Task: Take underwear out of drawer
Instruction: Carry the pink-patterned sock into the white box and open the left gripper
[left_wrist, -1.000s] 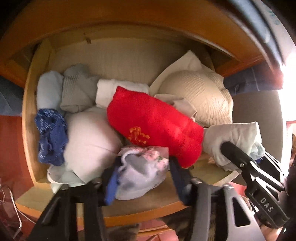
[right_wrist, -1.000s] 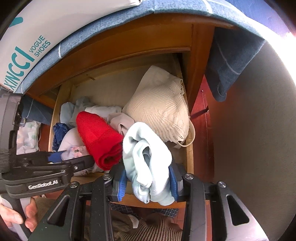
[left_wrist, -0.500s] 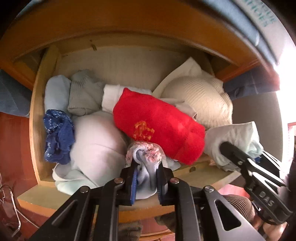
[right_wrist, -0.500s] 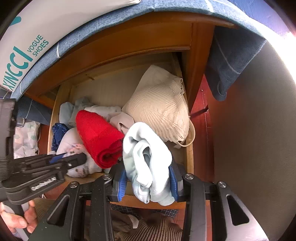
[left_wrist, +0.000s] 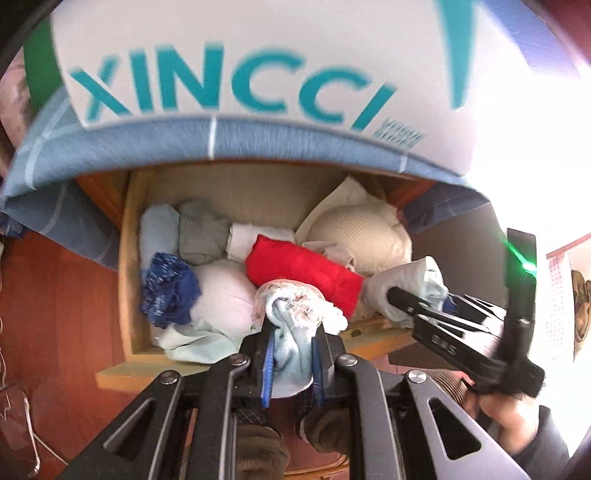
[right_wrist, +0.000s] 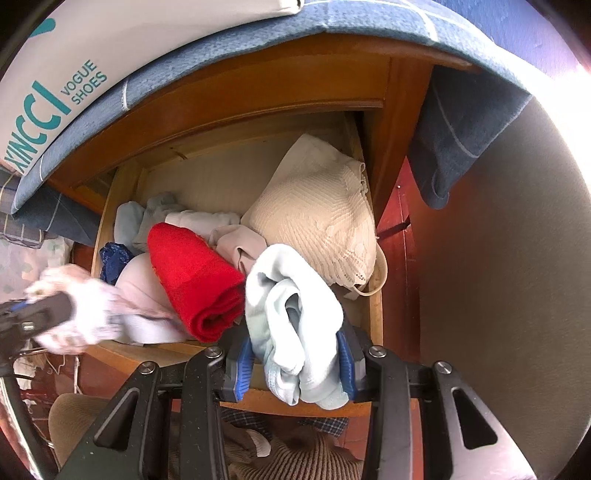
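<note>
The open wooden drawer (left_wrist: 127, 280) holds a heap of folded underwear. My left gripper (left_wrist: 293, 354) is shut on a floral pale-blue pair of underwear (left_wrist: 295, 314), held up in front of the drawer's front edge; it shows blurred in the right wrist view (right_wrist: 85, 306). My right gripper (right_wrist: 295, 363) is shut on a light-blue pair of underwear (right_wrist: 291, 314), held above the drawer's front right corner; it also shows in the left wrist view (left_wrist: 410, 291).
In the drawer lie a red roll (left_wrist: 303, 273), a cream bra (right_wrist: 314, 221), a dark-blue piece (left_wrist: 168, 291), a pink-white bundle (left_wrist: 225, 295) and pale pieces behind. A XINCCI shoe box (left_wrist: 240, 74) on a blue cloth (right_wrist: 461, 122) overhangs the cabinet. Red wooden floor (left_wrist: 55, 314) lies to the left.
My left gripper closed on the floral underwear, then lifted and pulled it back out of the drawer. My right gripper has kept its light-blue underwear almost still.
</note>
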